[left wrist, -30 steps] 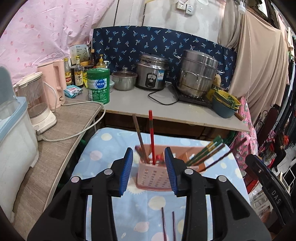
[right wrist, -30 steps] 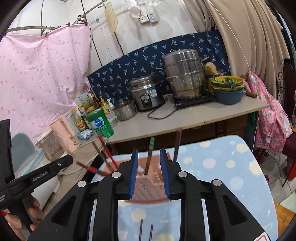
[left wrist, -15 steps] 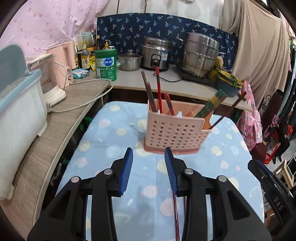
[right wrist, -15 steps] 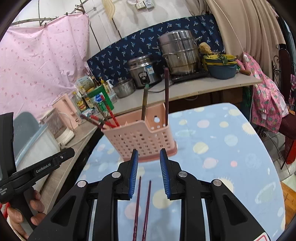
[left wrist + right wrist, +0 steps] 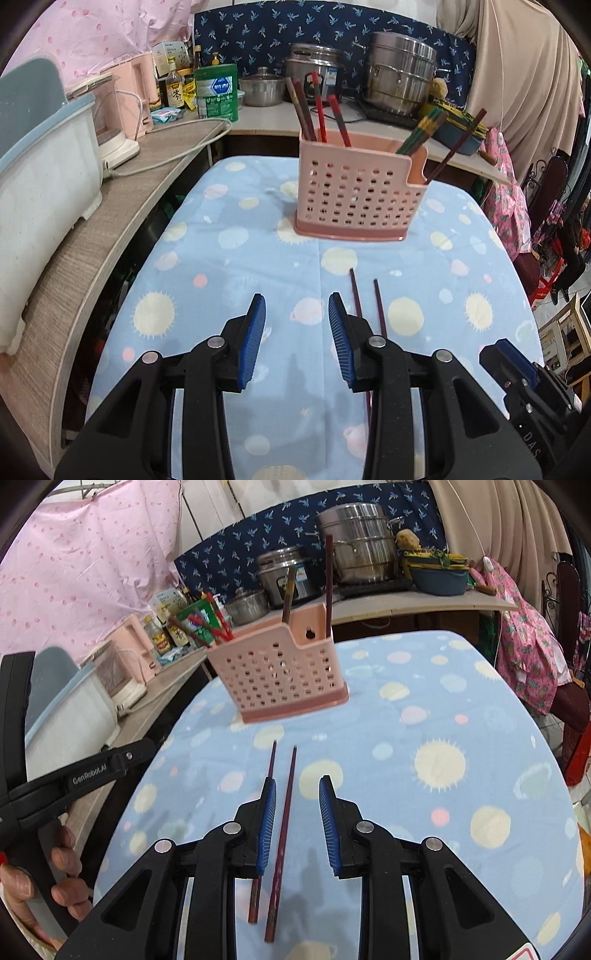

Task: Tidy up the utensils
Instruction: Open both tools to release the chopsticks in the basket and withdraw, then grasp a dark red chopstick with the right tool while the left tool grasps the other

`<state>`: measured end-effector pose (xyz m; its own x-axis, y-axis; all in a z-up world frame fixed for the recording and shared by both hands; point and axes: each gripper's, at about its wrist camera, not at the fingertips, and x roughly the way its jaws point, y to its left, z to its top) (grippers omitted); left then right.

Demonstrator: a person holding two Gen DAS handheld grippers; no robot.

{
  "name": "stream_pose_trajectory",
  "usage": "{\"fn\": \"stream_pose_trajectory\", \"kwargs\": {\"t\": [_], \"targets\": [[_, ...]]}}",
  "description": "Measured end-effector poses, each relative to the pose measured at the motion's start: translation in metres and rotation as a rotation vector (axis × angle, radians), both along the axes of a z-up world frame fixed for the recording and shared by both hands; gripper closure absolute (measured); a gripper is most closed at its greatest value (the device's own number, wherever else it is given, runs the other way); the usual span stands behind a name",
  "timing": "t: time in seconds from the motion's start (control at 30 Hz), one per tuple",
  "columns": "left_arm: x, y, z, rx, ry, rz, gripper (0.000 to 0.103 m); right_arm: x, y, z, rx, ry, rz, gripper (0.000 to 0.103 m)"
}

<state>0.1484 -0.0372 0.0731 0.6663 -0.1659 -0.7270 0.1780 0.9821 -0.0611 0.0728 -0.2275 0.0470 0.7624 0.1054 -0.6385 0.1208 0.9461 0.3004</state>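
Right hand-held gripper (image 5: 297, 825), jaws narrowly apart and empty, straddles one chopstick (image 5: 283, 834); it should probably lower squarely before closing. Left hand-held gripper (image 5: 296, 341) is narrow, empty.

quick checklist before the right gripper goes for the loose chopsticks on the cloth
1. Right gripper open, nothing held: ok.
2. Chopsticks lie flat on the tablecloth, side by side: ok.
3. Both chopsticks between the jaws: not ok, only one is in the gap; the other runs under the left pad.
4. Left gripper clear of the pair: ok.
5. Pink holder upright with room: ok.
6. Pad height above cloth: cannot tell.
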Motion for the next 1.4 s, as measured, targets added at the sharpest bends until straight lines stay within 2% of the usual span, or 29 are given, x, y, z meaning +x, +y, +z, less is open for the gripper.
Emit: {"fn": "stream_pose_trajectory", "kwargs": {"t": [0.27,0.53,0.67,0.73,1.13,1.3,1.4], "targets": [[-0.022,0.008,-0.033,0.024,0.058,0.003,0.069,-0.027,0.021,-0.037,-0.035,0.084,0.036,0.079],[-0.038,0.016,-0.054,0.036,0.104,0.007,0.069,-0.041,0.042,-0.064,-0.032,0.144,0.08,0.079],[-0.044,0.018,-0.062,0.045,0.122,0.002,0.066,-0.043,0.048,-0.071,-0.034,0.16,0.087,0.079],[-0.047,0.017,-0.065,0.05,0.127,-0.001,0.061,-0.043,0.05,-0.073,-0.036,0.164,0.09,0.079],[-0.052,0.016,-0.076,0.069,0.154,-0.009,0.057,-0.038,0.06,-0.085,-0.065,0.186,0.1,0.079],[-0.051,0.016,-0.08,0.073,0.164,-0.012,0.057,-0.038,0.061,-0.086,-0.095,0.18,0.094,0.086],[-0.051,0.015,-0.081,0.073,0.167,-0.015,0.057,-0.039,0.059,-0.087,-0.11,0.181,0.086,0.095]]}}
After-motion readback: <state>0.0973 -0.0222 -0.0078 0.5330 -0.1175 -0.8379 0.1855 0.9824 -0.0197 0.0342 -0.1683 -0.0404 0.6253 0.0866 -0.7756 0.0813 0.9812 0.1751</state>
